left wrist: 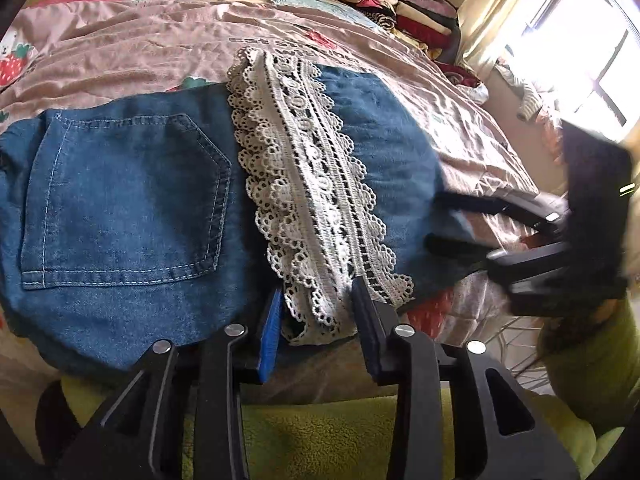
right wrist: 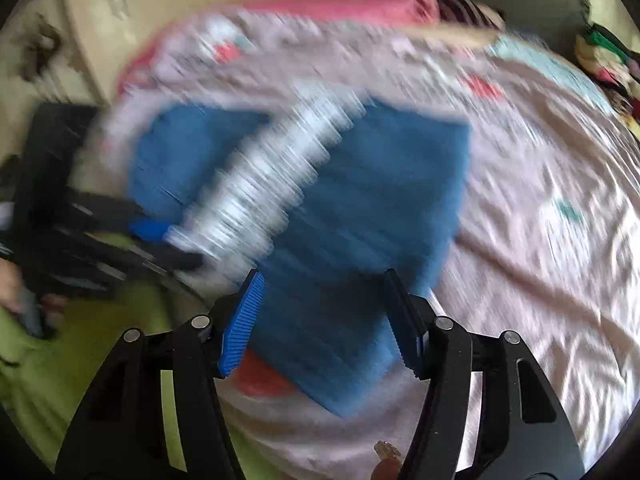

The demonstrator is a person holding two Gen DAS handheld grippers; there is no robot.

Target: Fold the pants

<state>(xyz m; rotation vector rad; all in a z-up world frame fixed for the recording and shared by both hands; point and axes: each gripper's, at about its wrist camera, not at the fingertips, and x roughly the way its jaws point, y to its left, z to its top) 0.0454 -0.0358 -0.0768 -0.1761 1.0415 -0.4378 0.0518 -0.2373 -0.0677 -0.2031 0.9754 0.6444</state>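
Denim pants [left wrist: 132,200] lie folded on the bed [left wrist: 460,128]; left gripper [left wrist: 320,312] gapes around the lace hem [left wrist: 308,184], right gripper [right wrist: 324,320] open, empty. Best pinch both layers squarely.

Dark lettering on the pink bedsheet [left wrist: 132,36] is too distorted to read
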